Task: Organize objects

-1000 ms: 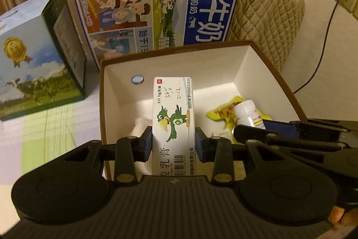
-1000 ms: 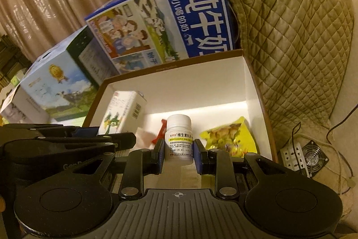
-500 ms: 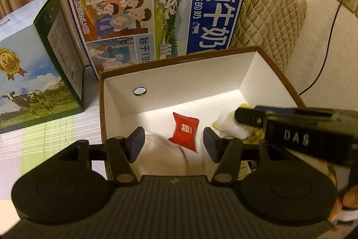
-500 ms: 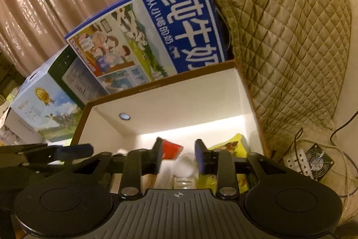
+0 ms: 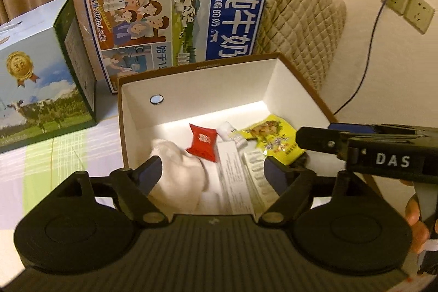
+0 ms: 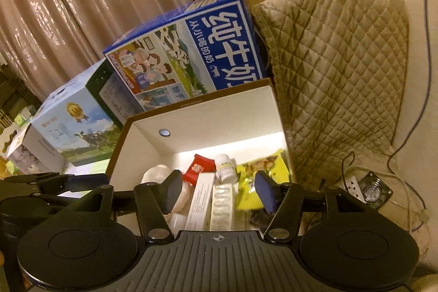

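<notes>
Overhead, both the left gripper and the "DAS"-marked right gripper gape wide, empty, above the white-lined box holding a red sachet, white bottle and yellow snack bag.

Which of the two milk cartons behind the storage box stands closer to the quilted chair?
The blue carton with upside-down white lettering; the cow-picture carton sits farther left.

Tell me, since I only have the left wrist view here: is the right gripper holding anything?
Observer: No. The right gripper is open and empty, with its jaws spread over the near end of the brown box. The white bottle lies inside the box.
Operator: Anything low down past the box's right wall?
Observer: Yes, a white power strip and a small fan sit at the foot of the quilted chair.
</notes>
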A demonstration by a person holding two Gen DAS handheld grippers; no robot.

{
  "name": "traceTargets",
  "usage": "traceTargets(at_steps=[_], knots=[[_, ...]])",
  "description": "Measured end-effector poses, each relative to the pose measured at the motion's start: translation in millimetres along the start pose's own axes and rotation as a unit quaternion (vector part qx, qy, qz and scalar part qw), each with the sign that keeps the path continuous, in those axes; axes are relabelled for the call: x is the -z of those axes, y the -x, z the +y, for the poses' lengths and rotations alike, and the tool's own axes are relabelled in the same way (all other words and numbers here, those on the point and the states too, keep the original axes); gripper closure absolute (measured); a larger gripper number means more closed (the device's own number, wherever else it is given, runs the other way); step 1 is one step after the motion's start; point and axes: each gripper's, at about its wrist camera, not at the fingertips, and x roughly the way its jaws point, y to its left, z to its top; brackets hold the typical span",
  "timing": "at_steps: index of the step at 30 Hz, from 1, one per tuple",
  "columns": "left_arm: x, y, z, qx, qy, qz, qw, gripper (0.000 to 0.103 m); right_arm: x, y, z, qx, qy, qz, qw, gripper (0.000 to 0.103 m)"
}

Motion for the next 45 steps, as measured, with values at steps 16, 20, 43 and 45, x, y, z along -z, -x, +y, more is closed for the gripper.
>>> traceTargets(at_steps=[16,20,43,45], knots=[[57,98,0,-0.025,0.059,-0.028,0.9975,0.009,65,86,20,-0.006,0.006,0.019,1.000,0.040],[76,123,-4,-0.037,0.059,-0.035,0.9969,0.006,76,101,32,-0.009,0.019,0.020,1.000,0.040],[191,230,-12,-0.110,0.081,-0.041,0.9898,0.001,158,164,87,-0.035,0.057,0.052,0.996,0.040],[203,239,-9,-0.112,0.084,-0.041,0.9894,0.001,167,169,98,-0.036,0.060,0.055,0.996,0.040]])
